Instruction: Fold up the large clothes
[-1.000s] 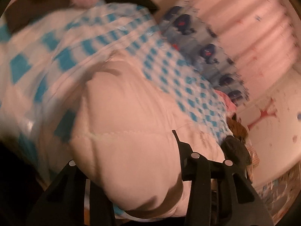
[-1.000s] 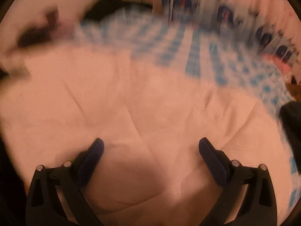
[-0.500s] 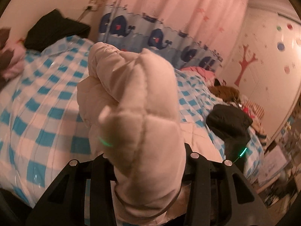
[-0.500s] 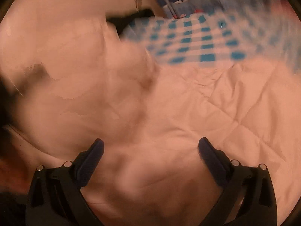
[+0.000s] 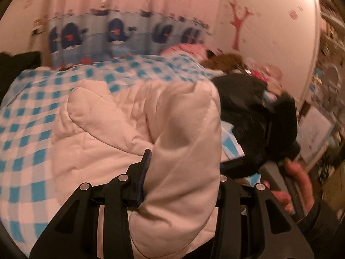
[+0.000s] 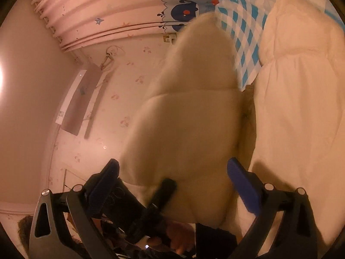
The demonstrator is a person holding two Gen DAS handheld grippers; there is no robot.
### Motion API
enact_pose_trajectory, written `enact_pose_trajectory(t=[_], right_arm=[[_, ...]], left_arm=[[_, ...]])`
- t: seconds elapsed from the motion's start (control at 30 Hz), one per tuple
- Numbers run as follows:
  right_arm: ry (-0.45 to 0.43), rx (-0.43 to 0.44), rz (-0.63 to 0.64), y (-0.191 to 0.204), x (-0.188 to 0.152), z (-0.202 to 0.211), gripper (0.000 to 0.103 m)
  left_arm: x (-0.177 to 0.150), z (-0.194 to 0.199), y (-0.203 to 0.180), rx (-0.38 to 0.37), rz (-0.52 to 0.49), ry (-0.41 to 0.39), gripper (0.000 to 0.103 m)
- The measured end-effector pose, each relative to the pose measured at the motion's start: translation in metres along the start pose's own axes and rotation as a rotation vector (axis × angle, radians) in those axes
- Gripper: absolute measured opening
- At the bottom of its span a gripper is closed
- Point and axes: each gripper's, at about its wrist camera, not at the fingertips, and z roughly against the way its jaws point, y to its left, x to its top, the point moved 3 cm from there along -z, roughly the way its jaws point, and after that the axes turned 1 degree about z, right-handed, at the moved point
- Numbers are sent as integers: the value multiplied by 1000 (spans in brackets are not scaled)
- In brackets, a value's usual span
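Note:
A cream quilted puffer jacket [image 5: 103,138] lies on the blue-and-white checked bedspread [image 5: 28,116]. My left gripper [image 5: 183,172] is shut on a thick padded fold of the jacket [image 5: 185,151] and holds it raised above the bed. In the right wrist view the same fold [image 6: 189,116] hangs in front of the camera, with the rest of the jacket [image 6: 301,108] to the right. My right gripper [image 6: 172,172] stands open, its blue pads [image 6: 241,181] on either side of the fold. The left gripper's finger [image 6: 161,194] shows low in that view.
A black garment [image 5: 258,116] lies on the bed's right side, by a pink and brown pile [image 5: 215,56]. A whale-print curtain [image 5: 116,34] hangs behind the bed. A wall with a hanging mirror [image 6: 79,99] fills the right wrist view's left. A hand [image 5: 297,183] shows at lower right.
The left gripper has swung right with the jacket fold still in it. The right gripper has lifted off the flat jacket and tilted up toward the wall, now straddling the raised fold.

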Motion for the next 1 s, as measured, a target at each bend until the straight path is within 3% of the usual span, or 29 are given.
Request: enact_pose_trajectory(t=[0.17,0.27,0.3,0.33,0.43,0.47,0.5,0.63,0.73,0.77,0.8,0.9,0.97,1.0], right_arm=[[-58,-102,37,11,21,30,96],[-103,-366,189,31,31,44,96],[-80,-521,279,40,33,39,96],[-55,-600,322,41,34,34,96],[93,-979,495,31,31,-2,96],[146,-1156,566,20,30,-14,96],[173,-1200,590,13,25,-18,96],[223,-1223,638,12,11,-19,96],[232,-1262,679,15,-1,-18,96],[238,-1265,677,15,2,-19,96],[244,-1242,656,15,5,-20,96],[241,-1063,522,18,12,-20,96],[222,-936,451,25,11,-18,96],[203,-857,412,28,12,-15,96]], left_arm=[[-12,-40,-46,-35,-126,51,36],[-26,-56,-61,-46,-185,90,36],[-30,-60,-63,-47,-199,101,36],[-32,-61,-65,-47,-208,104,36],[-33,-56,-65,-60,-210,109,36],[-31,-52,-62,-72,-209,113,36],[-30,-47,-59,-86,-203,130,36],[-25,-9,-30,-195,-93,169,36],[-20,26,15,-310,97,167,38],[-22,32,24,-304,117,162,47],[-24,37,32,-251,108,177,60],[-31,56,39,-214,19,222,61],[-31,79,47,-159,-22,181,63],[-26,85,56,-140,-11,157,70]])
